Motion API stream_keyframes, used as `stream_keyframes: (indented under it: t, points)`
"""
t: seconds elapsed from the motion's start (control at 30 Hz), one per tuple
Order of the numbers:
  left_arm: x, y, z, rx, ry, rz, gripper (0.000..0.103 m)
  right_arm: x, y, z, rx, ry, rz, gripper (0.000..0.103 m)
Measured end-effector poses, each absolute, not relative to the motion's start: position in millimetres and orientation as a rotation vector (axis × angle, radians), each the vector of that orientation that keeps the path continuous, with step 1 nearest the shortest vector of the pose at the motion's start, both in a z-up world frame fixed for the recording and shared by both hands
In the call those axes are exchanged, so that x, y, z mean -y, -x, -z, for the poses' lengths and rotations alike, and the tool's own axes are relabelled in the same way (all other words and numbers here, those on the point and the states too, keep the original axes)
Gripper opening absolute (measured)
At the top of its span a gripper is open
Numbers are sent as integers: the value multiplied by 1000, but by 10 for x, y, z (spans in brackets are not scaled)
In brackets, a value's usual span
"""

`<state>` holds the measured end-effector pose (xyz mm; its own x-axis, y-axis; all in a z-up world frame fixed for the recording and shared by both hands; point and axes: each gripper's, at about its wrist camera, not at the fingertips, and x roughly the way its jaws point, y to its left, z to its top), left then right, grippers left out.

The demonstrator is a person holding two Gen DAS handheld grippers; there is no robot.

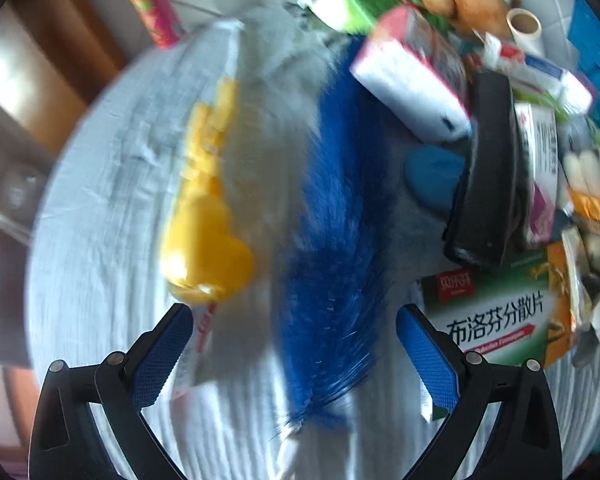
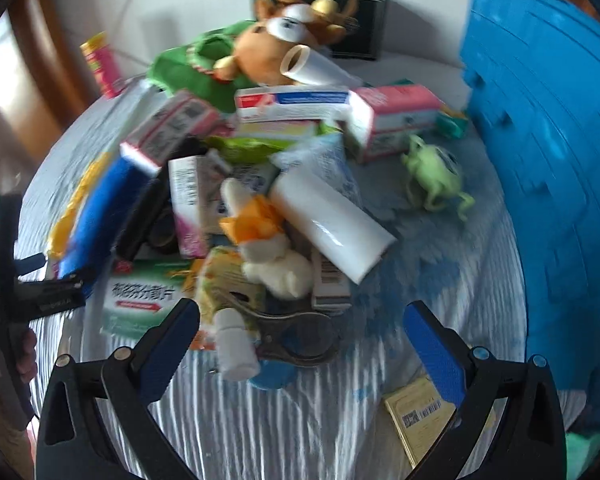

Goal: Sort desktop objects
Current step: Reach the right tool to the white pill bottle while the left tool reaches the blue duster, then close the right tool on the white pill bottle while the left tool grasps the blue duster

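My left gripper (image 1: 294, 322) is open above a blue furry object (image 1: 336, 248) that lies on the white cloth. A yellow plastic toy (image 1: 206, 232) lies just left of it, past the left fingertip. A green medicine box (image 1: 496, 312) sits by the right finger. My right gripper (image 2: 302, 316) is open over the near edge of a pile: a white bottle (image 2: 234, 344), a black clip (image 2: 296, 336), a white roll (image 2: 332, 222) and a small plush (image 2: 268, 248). Neither gripper holds anything.
A brown bear plush (image 2: 276, 44) on green fabric (image 2: 188, 64) sits at the pile's back. A blue crate (image 2: 548, 152) stands on the right, a green monster toy (image 2: 432, 176) beside it. A yellow booklet (image 2: 420, 420) lies near the right finger. The left gripper (image 2: 40, 280) shows at the left edge.
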<state>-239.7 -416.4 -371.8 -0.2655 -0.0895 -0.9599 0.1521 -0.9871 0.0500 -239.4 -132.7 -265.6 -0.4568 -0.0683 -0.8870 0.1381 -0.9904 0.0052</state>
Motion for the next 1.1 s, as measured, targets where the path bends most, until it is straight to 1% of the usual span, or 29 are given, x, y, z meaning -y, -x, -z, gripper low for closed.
stream_keyframes:
  t: [0.13, 0.17, 0.2, 0.23, 0.27, 0.3, 0.33, 0.37, 0.47, 0.57, 0.6, 0.63, 0.67, 0.7, 0.73, 0.9, 0.97, 1.0, 1.03, 1.1]
  points:
    - [4205, 2353, 3755, -124, -1781, 2389, 103, 1202, 2445, 2681, -60, -1594, 2607, 103]
    - [4215, 2340, 3761, -135, -1774, 2390, 103, 1207, 2453, 2695, -53, -1594, 2596, 98]
    - [4225, 2327, 3768, -146, -1766, 2391, 103, 1231, 2462, 2724, -56, -1598, 2579, 90]
    - [4235, 2314, 3774, -157, -1759, 2392, 103, 1260, 2473, 2758, -62, -1604, 2559, 88]
    - [4245, 2301, 3780, -168, -1751, 2393, 103, 1290, 2484, 2792, -67, -1610, 2540, 81]
    - [4255, 2288, 3787, -179, -1744, 2395, 103, 1323, 2486, 2832, -65, -1614, 2517, 70]
    - [4266, 2276, 3793, -190, -1736, 2396, 103, 1357, 2485, 2875, -60, -1619, 2493, 67]
    - [4276, 2263, 3800, -201, -1728, 2397, 103, 1392, 2483, 2918, -55, -1622, 2469, 64]
    - [4265, 2237, 3780, -210, -1721, 2388, 103, 1460, 2454, 2985, -44, -1616, 2434, 63]
    - [4253, 2197, 3747, -196, -1711, 2393, 103, 1513, 2407, 2977, -48, -1598, 2414, 58]
    - [4249, 2179, 3734, -189, -1706, 2396, 101, 1529, 2374, 2962, -52, -1589, 2408, 55]
    - [4227, 2151, 3709, -176, -1696, 2409, 93, 1544, 2341, 2948, -56, -1581, 2402, 53]
    - [4200, 2121, 3681, -161, -1684, 2425, 88, 1556, 2312, 2941, -57, -1576, 2395, 49]
    - [4173, 2091, 3653, -146, -1672, 2441, 78, 1567, 2284, 2938, -57, -1572, 2388, 48]
    - [4146, 2061, 3625, -131, -1661, 2457, 73, 1578, 2257, 2935, -58, -1569, 2380, 48]
    - [4073, 2041, 3552, -121, -1649, 2486, 68, 1601, 2201, 3049, -51, -1586, 2376, 48]
    - [4045, 2035, 3523, -118, -1645, 2497, 56, 1608, 2206, 3104, -45, -1595, 2375, 48]
    - [4031, 2033, 3509, -117, -1643, 2502, 42, 1619, 2204, 3123, -48, -1594, 2373, 48]
    - [4017, 2030, 3495, -115, -1641, 2507, 31, 1634, 2199, 3139, -53, -1590, 2369, 48]
    - [3989, 2024, 3467, -112, -1638, 2518, 30, 1655, 2187, 3168, -58, -1585, 2361, 48]
